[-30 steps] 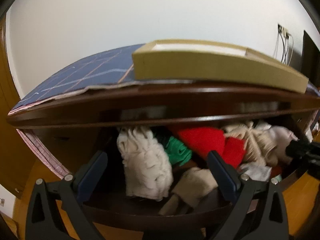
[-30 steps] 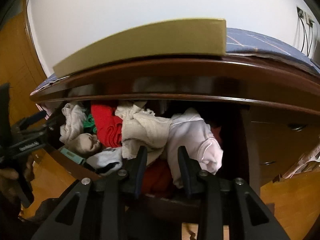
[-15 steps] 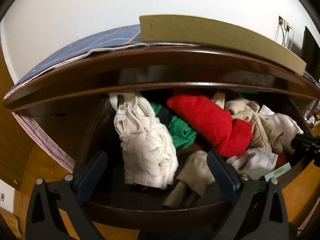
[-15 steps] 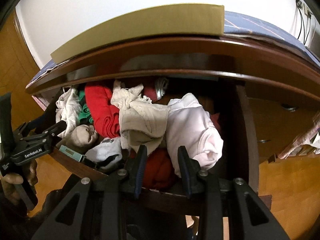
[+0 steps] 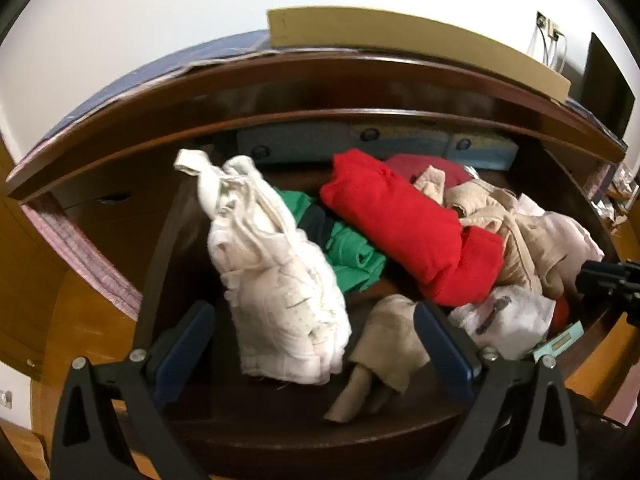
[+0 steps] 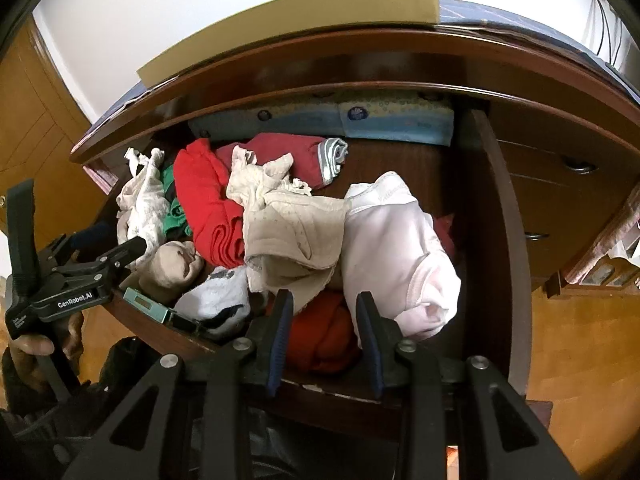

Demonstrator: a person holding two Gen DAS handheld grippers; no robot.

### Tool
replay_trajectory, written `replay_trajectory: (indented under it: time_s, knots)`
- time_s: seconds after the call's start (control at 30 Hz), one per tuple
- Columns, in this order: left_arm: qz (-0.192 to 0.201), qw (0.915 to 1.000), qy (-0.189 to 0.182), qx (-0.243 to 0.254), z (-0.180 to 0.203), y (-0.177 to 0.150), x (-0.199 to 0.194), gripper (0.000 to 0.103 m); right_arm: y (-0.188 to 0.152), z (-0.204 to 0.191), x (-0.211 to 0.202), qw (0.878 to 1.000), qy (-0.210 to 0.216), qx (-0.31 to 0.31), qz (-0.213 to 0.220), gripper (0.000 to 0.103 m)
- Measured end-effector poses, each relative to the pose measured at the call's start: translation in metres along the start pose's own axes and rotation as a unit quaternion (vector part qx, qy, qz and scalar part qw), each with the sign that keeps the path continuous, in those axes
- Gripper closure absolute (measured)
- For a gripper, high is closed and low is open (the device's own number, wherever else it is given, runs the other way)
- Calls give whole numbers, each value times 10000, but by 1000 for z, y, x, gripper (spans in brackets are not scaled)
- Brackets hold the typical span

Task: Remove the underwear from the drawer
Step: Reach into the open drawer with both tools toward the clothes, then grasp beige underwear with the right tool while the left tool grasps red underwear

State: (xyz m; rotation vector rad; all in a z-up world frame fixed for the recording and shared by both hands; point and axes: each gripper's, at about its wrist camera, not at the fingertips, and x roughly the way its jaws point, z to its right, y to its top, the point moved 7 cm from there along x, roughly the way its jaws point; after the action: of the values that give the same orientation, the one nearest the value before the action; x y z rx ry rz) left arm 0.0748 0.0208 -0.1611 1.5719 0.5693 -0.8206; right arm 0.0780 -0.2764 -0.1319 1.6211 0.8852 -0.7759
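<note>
Black left tongs (image 5: 314, 330) gape wide before the white bundle (image 5: 276, 284), likely lining up a grab; right tongs (image 6: 324, 334) stand narrowly apart, empty, over red cloth (image 6: 320, 340). Underwear lies heaped in the open drawer (image 6: 496, 216), boxes (image 6: 360, 118) behind.

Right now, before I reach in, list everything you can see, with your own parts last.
drawer: 1, dark wood, open
white bundle: 1, drawer left
green garment: 1, beside white bundle
red roll: 1, drawer middle
beige garment: 1, right of red roll
pale pink garment: 1, drawer right
tan socks: drawer front
flat box: 1, tan, dresser top
left gripper: open, empty
right gripper: open, empty
</note>
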Motion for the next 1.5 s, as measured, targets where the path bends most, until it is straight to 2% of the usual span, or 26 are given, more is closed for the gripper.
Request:
replay_trajectory:
  time_s: [0.13, 0.37, 0.47, 0.5, 0.57, 0.63, 0.73, 0.8, 0.9, 1.07, 1.23, 1.3, 1.33, 1.4, 1.5]
  knots:
    - [18, 10000, 40, -4, 1, 3, -3, 2, 8, 0, 8, 10000, -38, 1, -86, 68]
    - [-42, 9997, -147, -177, -2, -6, -5, 2, 13, 2, 7, 9999, -1, -14, 142, 66]
    - [-51, 9998, -90, -144, -5, -5, -7, 2, 13, 3, 7, 10000, 5, 28, 93, 63]
    - [-47, 9999, -53, -91, -6, -4, -9, 2, 18, 5, 9, 9999, 103, 100, 14, 63]
    - [-22, 10000, -76, -55, -8, 0, -14, 2, 26, 0, 1, 9991, 379, 127, 167, 63]
    - [41, 9996, -239, -171, -8, 10, -20, 2, 28, -12, -9, 9985, 426, -111, 322, 63]
    - [81, 9986, -432, -287, -5, 25, -25, 2, 40, -25, -5, 9971, 178, -633, 381, 63]
    - [57, 9989, -402, -218, 0, 32, -24, 2, 47, -37, 13, 9942, 39, -1047, 234, 63]
    - [17, 9997, -226, -11, 9, 42, -18, 2, 50, -47, 38, 9916, 36, -1288, -138, 63]
    - [-131, 9998, -154, -64, 12, 54, -7, 2, 54, -45, 77, 9858, -93, -1500, -749, 63]
    - [-526, 9984, -72, -171, 14, 59, 12, 2, 55, -44, 93, 9803, -3, -1554, -1218, 63]
    - [-668, 9973, -117, -272, 14, 57, 18, 2, 53, -43, 95, 9784, 21, -1591, -1319, 64]
    - [-734, 9968, -130, -304, 16, 57, 20, 2, 51, -45, 94, 9757, 29, -1732, -1342, 73]
    - [-783, 9965, -90, -288, 18, 56, 23, 2, 44, -48, 87, 9714, 99, -1940, -1363, 79]
    - [-868, 9955, -16, -391, 20, 56, 29, 2, 40, -49, 69, 9764, 156, -1889, -1038, 84]
